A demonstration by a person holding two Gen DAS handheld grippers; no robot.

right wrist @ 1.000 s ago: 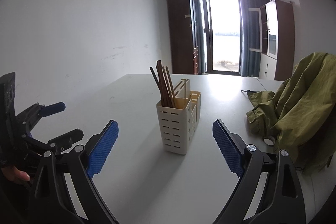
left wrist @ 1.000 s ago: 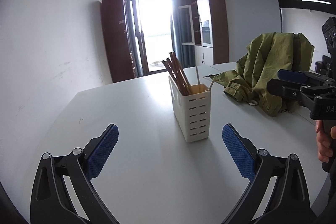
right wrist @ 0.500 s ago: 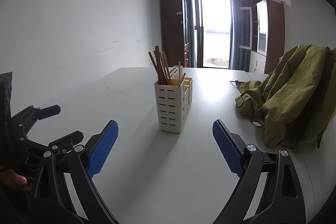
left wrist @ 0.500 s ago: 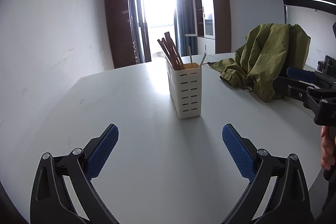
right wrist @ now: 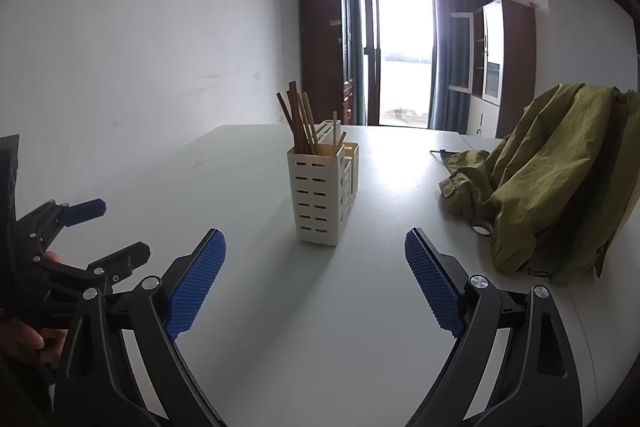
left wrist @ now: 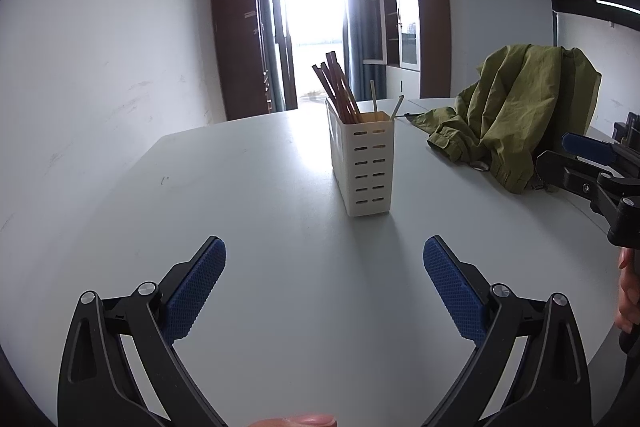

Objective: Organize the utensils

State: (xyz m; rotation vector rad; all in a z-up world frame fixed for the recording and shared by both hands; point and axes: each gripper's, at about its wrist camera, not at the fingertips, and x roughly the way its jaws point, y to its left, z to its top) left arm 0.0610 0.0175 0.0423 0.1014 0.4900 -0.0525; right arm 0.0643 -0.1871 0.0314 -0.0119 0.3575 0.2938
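A cream slotted utensil holder [left wrist: 363, 167] [right wrist: 322, 197] stands upright near the middle of the white table [left wrist: 256, 211]. Several brown chopsticks [left wrist: 338, 87] [right wrist: 300, 123] lean out of its far compartment, and two thin pale sticks [left wrist: 374, 97] rise beside them. My left gripper [left wrist: 324, 285] is open and empty, well short of the holder. My right gripper [right wrist: 316, 281] is also open and empty, in front of the holder. Each gripper shows at the edge of the other's view, with a hand on its handle.
An olive green jacket [left wrist: 516, 119] [right wrist: 560, 179] is heaped on the right side of the table. A white wall runs along the left. Dark cabinets and a bright doorway [right wrist: 404, 55] stand beyond the table's far end.
Both grippers have drawn back and levelled out, so the holder looks smaller and farther off. The jaws have stayed open throughout.
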